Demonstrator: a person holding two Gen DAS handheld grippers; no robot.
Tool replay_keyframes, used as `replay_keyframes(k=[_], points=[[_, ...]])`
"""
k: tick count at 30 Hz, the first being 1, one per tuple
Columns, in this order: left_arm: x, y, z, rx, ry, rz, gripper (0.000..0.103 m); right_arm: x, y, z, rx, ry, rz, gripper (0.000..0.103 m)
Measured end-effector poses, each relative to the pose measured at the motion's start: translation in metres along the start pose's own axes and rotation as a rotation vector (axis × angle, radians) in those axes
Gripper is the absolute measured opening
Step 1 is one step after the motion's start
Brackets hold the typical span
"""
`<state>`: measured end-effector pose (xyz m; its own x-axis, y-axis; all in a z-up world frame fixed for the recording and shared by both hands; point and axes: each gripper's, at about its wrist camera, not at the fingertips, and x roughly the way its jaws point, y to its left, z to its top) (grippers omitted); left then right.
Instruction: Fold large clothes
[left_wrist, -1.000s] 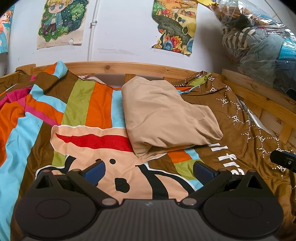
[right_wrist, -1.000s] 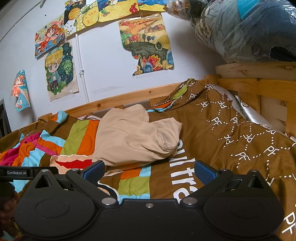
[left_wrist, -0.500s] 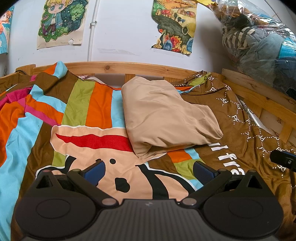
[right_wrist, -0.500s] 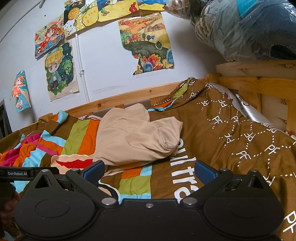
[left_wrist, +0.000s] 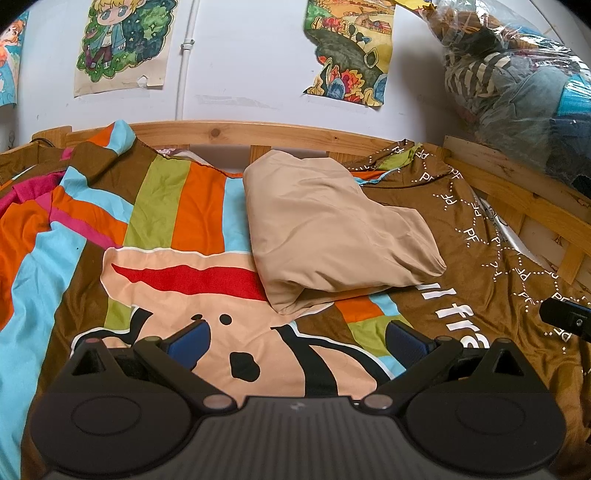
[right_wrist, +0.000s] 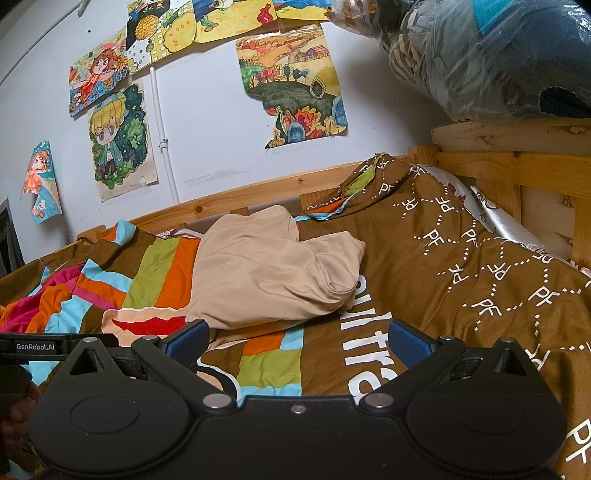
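Tools (left_wrist: 297, 341) wide, clear of garment (left_wrist: 332, 236)

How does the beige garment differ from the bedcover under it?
The beige garment is plain; the bedcover carries bright stripes, a cartoon print and white letters. The garment is folded into a thick bundle; the bedcover lies spread out. The garment covers only a small part of the bedcover. Both are wrinkled cloth.

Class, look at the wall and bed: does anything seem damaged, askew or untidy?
Yes. The landscape poster has a torn, ragged lower edge, and the beige garment lies in a lumpy, uneven bundle on the duvet.
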<state>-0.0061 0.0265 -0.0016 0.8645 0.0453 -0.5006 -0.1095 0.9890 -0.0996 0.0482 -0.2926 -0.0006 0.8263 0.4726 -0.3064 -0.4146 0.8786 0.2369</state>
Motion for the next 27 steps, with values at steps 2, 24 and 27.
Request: replay_keyframes(k=[2,24,27], points=[[0.000,0.000,0.000,-0.001,0.001,-0.001,0.102,0.000,0.000,0.000,0.000,0.000,0.000,0.102],[0.005,-0.007,-0.001,0.050,0.064,0.029,0.102,0.000,0.000,0.000,0.001,0.000,0.000,0.102],[0.002,-0.012,-0.002,0.086,0.042,0.053,0.102,0.000,0.000,0.000,0.001,-0.001,0.000,0.102]])
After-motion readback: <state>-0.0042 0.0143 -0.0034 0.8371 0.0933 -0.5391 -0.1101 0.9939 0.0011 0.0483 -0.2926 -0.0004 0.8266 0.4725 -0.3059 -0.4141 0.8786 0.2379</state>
